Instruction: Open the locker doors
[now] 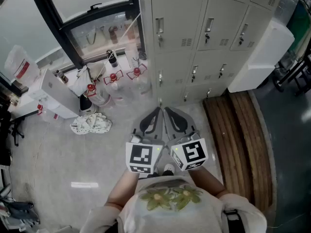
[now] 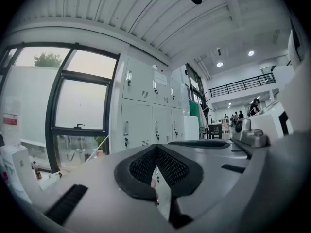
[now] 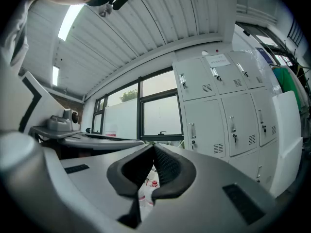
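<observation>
A bank of grey lockers (image 1: 204, 38) stands ahead of me, and every door I can see is closed, each with a small handle and lock. I hold both grippers close to my body, side by side, well short of the lockers. The left gripper (image 1: 158, 110) has its tips together with nothing between them. The right gripper (image 1: 167, 110) is shut and empty too. The left gripper view shows its jaws (image 2: 155, 148) meeting, with the lockers (image 2: 146, 110) beyond. Past the right gripper (image 3: 153, 146), the lockers (image 3: 218, 110) fill the right side of that view.
Several clear bottles with red caps (image 1: 112, 84) stand on the floor by the window (image 1: 92, 4). A white cloth (image 1: 91, 124) lies left of me. A white box (image 1: 56, 93) sits further left. Wooden planks (image 1: 243, 130) and a white appliance (image 1: 260, 57) lie right of the lockers.
</observation>
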{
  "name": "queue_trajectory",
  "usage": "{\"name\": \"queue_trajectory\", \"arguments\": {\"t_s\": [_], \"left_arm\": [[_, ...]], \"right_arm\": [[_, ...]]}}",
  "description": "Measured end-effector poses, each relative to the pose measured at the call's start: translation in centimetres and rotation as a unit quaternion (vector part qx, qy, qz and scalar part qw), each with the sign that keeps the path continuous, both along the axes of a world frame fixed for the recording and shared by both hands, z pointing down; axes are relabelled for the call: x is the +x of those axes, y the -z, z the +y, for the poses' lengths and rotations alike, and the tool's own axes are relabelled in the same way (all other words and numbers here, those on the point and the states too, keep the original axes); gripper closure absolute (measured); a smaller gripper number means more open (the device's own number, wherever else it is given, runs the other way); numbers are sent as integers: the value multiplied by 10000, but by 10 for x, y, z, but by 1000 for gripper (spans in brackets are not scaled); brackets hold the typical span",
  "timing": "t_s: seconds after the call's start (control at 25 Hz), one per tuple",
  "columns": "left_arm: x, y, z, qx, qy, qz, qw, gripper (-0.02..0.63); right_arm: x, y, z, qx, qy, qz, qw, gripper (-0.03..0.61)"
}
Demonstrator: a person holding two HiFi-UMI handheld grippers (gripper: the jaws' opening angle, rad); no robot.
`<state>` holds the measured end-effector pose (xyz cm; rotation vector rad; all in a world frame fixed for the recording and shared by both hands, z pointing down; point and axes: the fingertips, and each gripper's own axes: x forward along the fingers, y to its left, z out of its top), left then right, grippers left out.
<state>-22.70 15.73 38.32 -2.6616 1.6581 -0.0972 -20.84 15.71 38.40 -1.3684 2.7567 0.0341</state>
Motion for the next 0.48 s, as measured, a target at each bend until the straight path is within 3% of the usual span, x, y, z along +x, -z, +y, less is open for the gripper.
{"name": "queue_trajectory", "arguments": {"t_s": [0.48], "left_arm": [[37, -2, -1, 86, -22, 54, 9999, 586]], "right_arm": [[36, 1, -5, 98, 55, -33, 9999, 549]]}}
